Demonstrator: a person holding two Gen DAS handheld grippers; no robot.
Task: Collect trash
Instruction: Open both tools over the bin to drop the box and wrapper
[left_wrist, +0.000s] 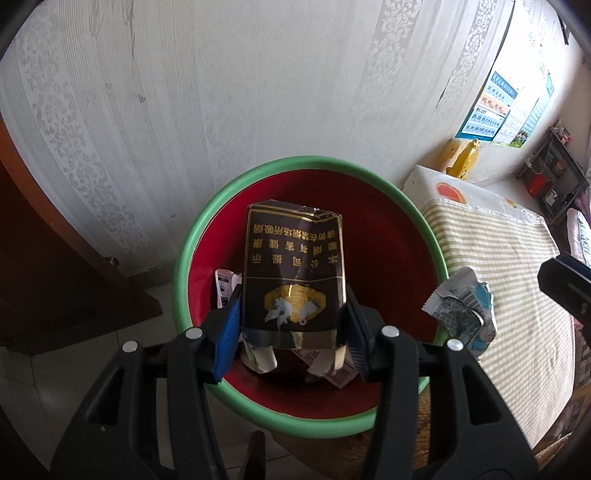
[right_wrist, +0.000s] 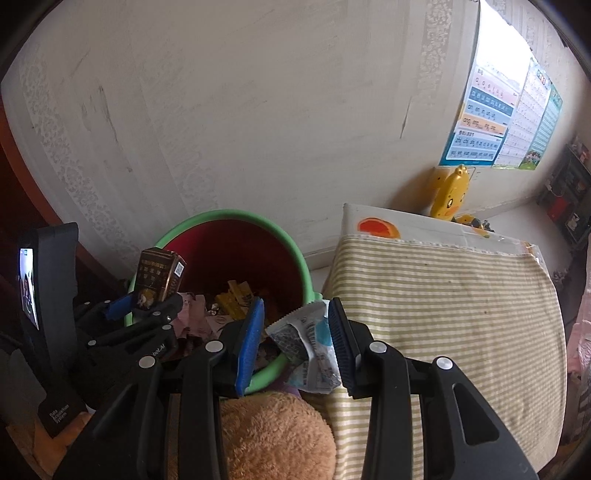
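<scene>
A: What does the left gripper (left_wrist: 293, 325) hold?

B: Its two pads are closed on the sides of a dark cigarette pack (left_wrist: 293, 273), crushed at its far end. The pack stands between the fingers, directly over the opening of the bin (left_wrist: 184, 258), which has a green rim and a red inside.

A: Why is it held there?

B: I think so that it falls inside when the pads let go. The bin already has other wrappers at the bottom, so this pack seems only to wait for the release.

A: And the right gripper (right_wrist: 295, 343)?

B: It is narrow, with its pads pressed on a crumpled blue and white wrapper (right_wrist: 310, 350). This wrapper is beside the rim, above the edge of the striped cloth (right_wrist: 443, 295), not yet over the opening. It must go a little more toward the bin before it can be dropped.

A: How do the grippers point?

B: Both point steeply down and forward, toward the bin and the wall (left_wrist: 221, 110) behind it. The left one is to the left of the right one, and they are near each other, so I judge they should take care not to collide over the bin.
</scene>
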